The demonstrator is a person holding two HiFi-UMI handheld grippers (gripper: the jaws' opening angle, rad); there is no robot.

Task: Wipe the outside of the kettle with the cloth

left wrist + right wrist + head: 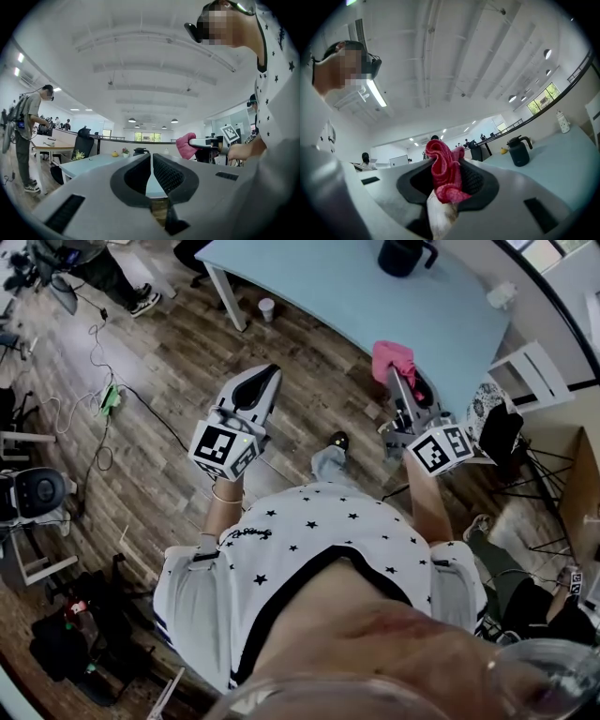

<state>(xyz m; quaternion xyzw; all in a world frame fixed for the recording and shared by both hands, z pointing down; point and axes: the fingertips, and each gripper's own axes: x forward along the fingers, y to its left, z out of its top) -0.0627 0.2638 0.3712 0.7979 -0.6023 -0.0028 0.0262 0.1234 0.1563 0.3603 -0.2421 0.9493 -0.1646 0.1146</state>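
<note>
The person's white star-printed shirt (319,549) fills the bottom of the head view, and a clear curved rim below it is too blurred to name. Just beyond the shirt, the left gripper (269,373) is held over the wood floor. Its own view shows its pad tips drawn together with nothing between them. The right gripper (449,161) is clamped on a bunched pink cloth (444,171). The cloth stands up out of the jaws with its long axis along them and one fold spilling back toward the camera, so it hides the jaw tips. In the head view the cloth sits at the near edge of the light blue table (328,287). A paper cup (267,308) stands on the floor by a table leg. Farther on, well apart from the cloth, the dark kettle (519,151) stands upright on the table, with its long axis vertical and its handle toward the right. The head view cuts the kettle off at the top edge, and the left gripper's body hides its base in that gripper's view.
</note>
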